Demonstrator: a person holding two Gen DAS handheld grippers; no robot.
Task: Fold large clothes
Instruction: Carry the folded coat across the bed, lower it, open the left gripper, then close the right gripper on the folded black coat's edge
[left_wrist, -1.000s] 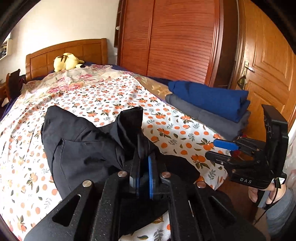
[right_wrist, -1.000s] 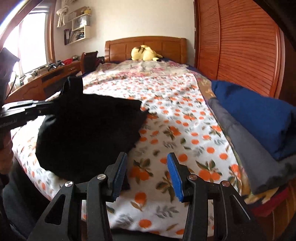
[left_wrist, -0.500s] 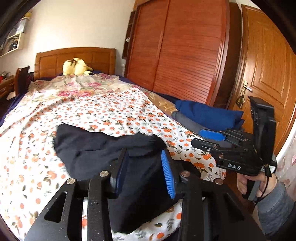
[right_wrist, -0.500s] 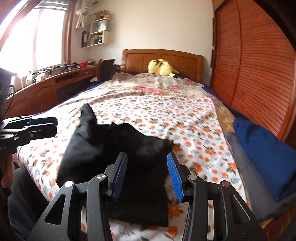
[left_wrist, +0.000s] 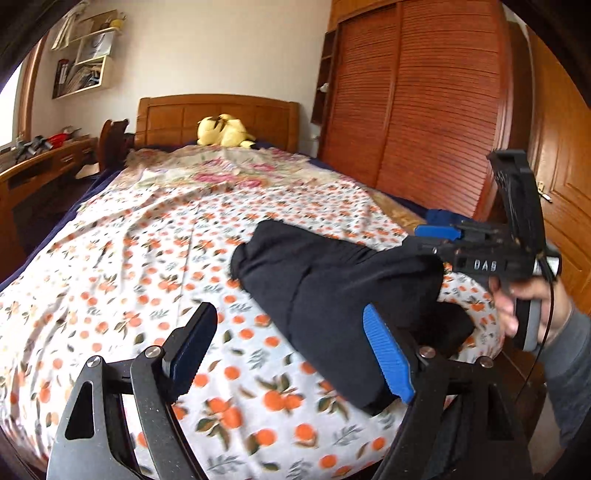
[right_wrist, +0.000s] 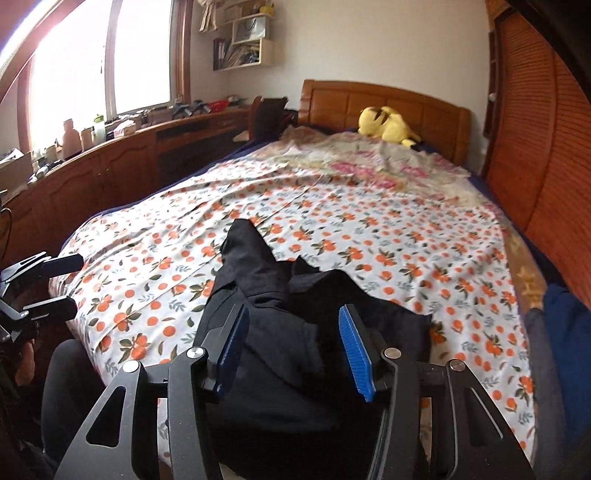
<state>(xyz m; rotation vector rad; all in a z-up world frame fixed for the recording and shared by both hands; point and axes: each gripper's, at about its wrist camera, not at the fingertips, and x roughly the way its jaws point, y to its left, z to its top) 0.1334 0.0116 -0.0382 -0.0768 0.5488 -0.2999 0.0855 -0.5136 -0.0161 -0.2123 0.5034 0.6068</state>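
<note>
From the left wrist: left claw just spread wide and empty, black garment at two o'clock on the bed, long axis ten to four; from the right wrist: right claw half open, nearer, garment bunched straight ahead, unpinched.

Crumpled black garment lies on the orange-print bedsheet, near the bed's foot edge. Yellow plush toy sits at the far end, against the wooden headboard. Slatted wooden wardrobe right of bed; long wooden desk left, under the window.
</note>
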